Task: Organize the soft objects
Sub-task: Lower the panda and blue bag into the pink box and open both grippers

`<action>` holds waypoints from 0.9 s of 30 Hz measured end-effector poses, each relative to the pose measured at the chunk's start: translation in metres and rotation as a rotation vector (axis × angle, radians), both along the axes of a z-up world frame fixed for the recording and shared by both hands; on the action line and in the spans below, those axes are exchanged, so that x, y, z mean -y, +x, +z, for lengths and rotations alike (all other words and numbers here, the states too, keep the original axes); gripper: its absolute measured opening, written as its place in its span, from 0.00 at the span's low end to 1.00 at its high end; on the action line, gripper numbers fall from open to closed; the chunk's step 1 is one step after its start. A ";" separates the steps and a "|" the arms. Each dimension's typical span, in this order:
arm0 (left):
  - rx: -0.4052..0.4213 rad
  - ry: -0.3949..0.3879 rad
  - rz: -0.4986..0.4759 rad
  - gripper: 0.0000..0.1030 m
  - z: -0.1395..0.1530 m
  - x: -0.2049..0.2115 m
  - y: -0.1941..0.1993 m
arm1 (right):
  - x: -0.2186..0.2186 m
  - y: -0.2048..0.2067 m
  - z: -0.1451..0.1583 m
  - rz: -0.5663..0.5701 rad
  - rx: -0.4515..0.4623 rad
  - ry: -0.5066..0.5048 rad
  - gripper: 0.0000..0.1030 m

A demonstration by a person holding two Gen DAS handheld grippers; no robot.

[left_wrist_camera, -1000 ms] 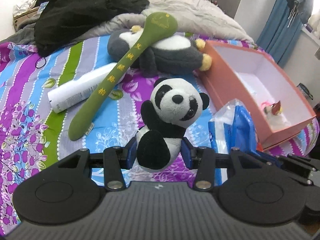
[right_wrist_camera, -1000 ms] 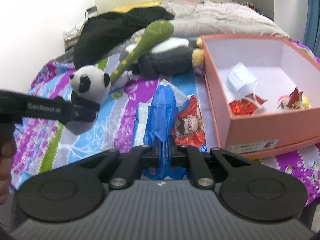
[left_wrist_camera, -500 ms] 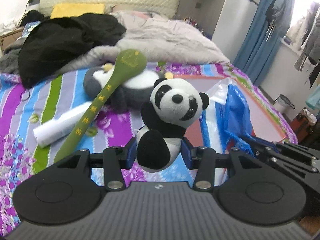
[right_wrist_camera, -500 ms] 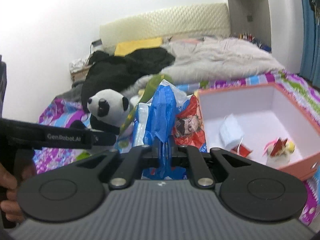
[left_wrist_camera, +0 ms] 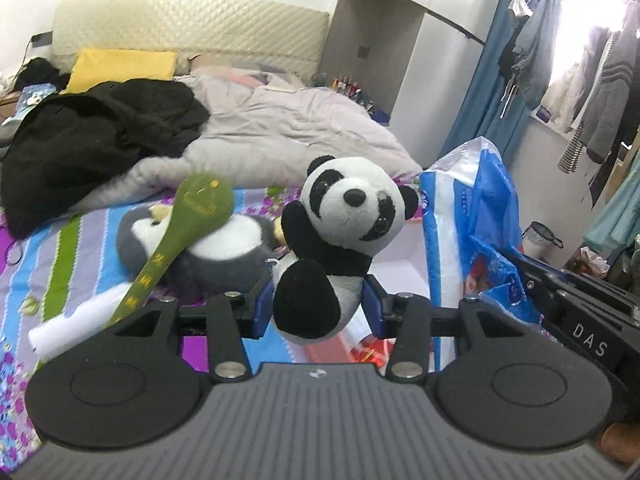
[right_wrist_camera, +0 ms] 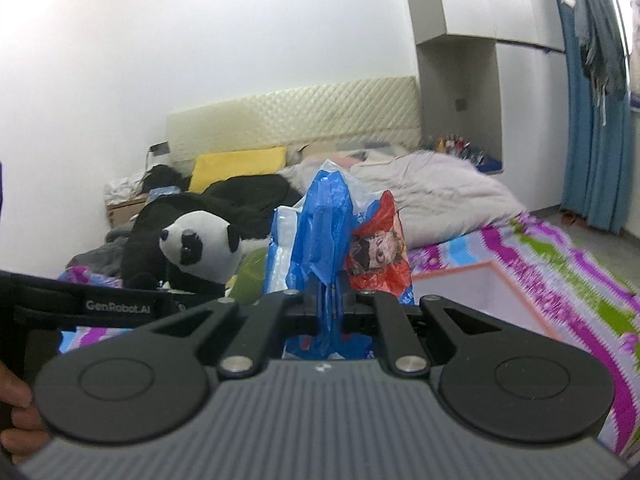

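Now aloft: we have lifted the panda plush (left_wrist_camera: 340, 240) clear of the bedspread (left_wrist_camera: 48, 264), its body squeezed between the blue pads of our left gripper (left_wrist_camera: 318, 308), head upright at the centre of the left wrist view. A second ago the same toy sat low over the striped cover with the bed filling the frame; today's angle takes in the headboard (left_wrist_camera: 192, 36) at 12 o'clock and hanging coats at 2 o'clock, so the carry has gone upward. At 3 o'clock of the panda hangs the blue plastic bag (right_wrist_camera: 324, 232), pinched tight in the nearly closed jaws of our right gripper (right_wrist_camera: 330, 312), likewise raised from where it lay beside the box. The pink box (right_wrist_camera: 504, 300), formerly spread wide in the right wrist view, now shows only a corner at 4 o'clock. Left behind on the cover, at 9 o'clock of the panda, lie the grey penguin plush (left_wrist_camera: 216, 252) and the green spoon-shaped cushion (left_wrist_camera: 188, 224) propped across it. We judge both pickups complete; placing into the box likely comes next, with the penguin and cushion yet to be gathered.
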State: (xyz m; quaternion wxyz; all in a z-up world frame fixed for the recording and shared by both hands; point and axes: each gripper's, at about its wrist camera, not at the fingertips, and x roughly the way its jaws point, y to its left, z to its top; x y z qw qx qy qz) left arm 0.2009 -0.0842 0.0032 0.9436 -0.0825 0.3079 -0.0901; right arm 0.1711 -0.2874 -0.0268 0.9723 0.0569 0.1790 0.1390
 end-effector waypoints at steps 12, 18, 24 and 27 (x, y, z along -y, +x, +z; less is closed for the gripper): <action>-0.049 0.027 -0.082 0.50 -0.016 0.062 0.068 | 0.053 0.051 -0.013 -0.094 -0.070 -0.012 0.10; -0.138 0.035 -0.155 0.50 -0.050 0.094 0.112 | 0.076 0.085 -0.050 -0.102 -0.233 0.025 0.10; -0.258 0.050 -0.174 0.50 -0.094 0.117 0.150 | 0.094 0.113 -0.093 -0.142 -0.381 0.007 0.10; -0.306 0.060 -0.176 0.50 -0.112 0.126 0.166 | 0.102 0.125 -0.108 -0.159 -0.430 -0.013 0.10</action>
